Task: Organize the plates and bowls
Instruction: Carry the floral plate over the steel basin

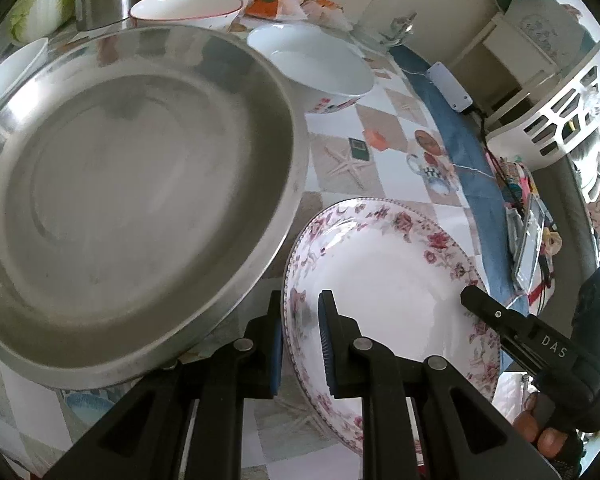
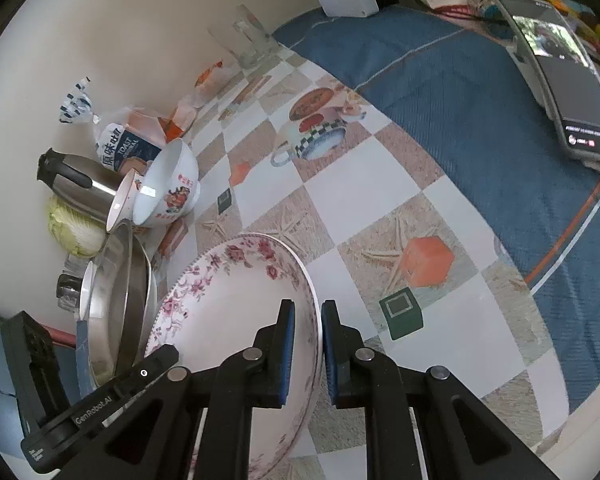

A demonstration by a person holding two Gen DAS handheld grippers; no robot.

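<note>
A floral-rimmed white plate (image 1: 388, 296) is held between both grippers above the checked tablecloth. My left gripper (image 1: 300, 340) is shut on its left rim. My right gripper (image 2: 308, 348) is shut on the opposite rim of the plate (image 2: 228, 304); it shows at the right of the left wrist view (image 1: 500, 320). A large steel basin (image 1: 132, 200) lies just left of the plate. White bowls (image 1: 316, 64) (image 1: 186, 10) stand behind it; a third bowl (image 1: 8, 68) is at the far left.
A steel kettle (image 2: 76, 188), a cabbage (image 2: 76, 228) and a toast bag (image 2: 124, 148) stand at the wall. A glass (image 2: 244, 40) stands at the back. A phone (image 2: 560, 76) lies on the blue cloth (image 2: 460, 92). A white basket (image 1: 560, 108) is beyond the table's edge.
</note>
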